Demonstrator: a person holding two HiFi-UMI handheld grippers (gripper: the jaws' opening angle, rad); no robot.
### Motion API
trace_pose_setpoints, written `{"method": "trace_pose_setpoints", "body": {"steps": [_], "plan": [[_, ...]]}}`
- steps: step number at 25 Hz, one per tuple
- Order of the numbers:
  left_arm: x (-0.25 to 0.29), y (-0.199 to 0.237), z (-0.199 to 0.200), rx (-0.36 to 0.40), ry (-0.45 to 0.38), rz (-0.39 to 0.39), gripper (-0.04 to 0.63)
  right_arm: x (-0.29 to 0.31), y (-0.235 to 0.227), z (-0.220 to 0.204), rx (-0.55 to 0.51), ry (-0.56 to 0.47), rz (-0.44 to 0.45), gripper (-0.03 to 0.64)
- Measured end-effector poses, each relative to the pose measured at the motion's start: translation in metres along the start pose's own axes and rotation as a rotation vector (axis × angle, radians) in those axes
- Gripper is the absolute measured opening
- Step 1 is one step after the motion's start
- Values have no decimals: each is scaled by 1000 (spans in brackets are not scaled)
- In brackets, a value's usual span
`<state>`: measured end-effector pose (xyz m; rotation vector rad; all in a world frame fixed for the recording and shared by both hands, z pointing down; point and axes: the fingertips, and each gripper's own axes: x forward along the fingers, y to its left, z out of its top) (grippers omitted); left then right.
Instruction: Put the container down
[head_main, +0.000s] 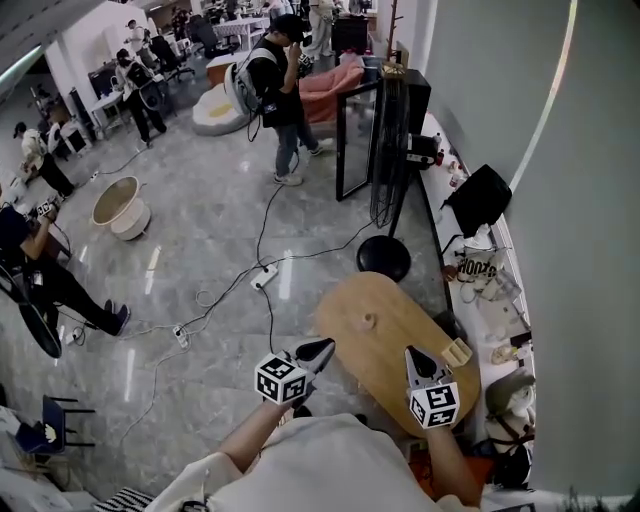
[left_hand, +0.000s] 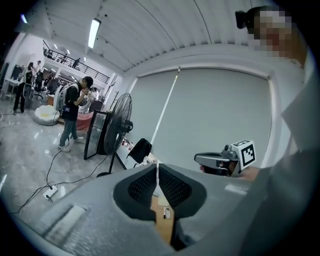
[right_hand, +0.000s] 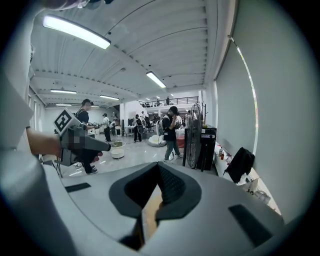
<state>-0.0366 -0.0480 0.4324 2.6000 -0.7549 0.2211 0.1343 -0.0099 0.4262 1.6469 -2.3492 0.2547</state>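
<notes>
The left gripper (head_main: 322, 348) has its jaws shut tight with nothing in them; the right gripper (head_main: 412, 357) is shut and empty too; both hang over the near end of the wooden table (head_main: 400, 325).

The left gripper's tips sit right at the table's left edge; from there the big grey floor (head_main: 200, 250) is open from 9 o'clock round to 12 o'clock, with only thin cables (head_main: 263, 235) lying on it; the right gripper is over the wood, and a small wooden block (head_main: 457, 352) lies near it at 2 o'clock, close to the table's right edge; past that edge, at 3 o'clock, a crowded shelf (head_main: 470, 275) runs along the wall, so there is little room on that side; at 12 o'clock, just past the table's far end, stands the round foot of a fan (head_main: 384, 258).

The container (head_main: 367, 321) sits on the table, apart from both grippers; it is at 1 o'clock from the left gripper and at 11 o'clock from the right one, with bare wood all around it.

The container is too small to tell its shape; the table's near end is hidden under the person's shirt (head_main: 330, 460); each gripper view shows only a thin strip of wood through its shut jaws.
</notes>
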Motion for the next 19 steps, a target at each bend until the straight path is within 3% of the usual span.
{"method": "trace_pose_setpoints", "body": {"steps": [10, 19], "plan": [[8, 0, 16, -29, -32, -76, 28, 2, -2, 5, -11, 8, -25, 3], [-2, 12, 19, -4, -22, -74, 28, 7, 8, 12, -19, 11, -33, 3]]}}
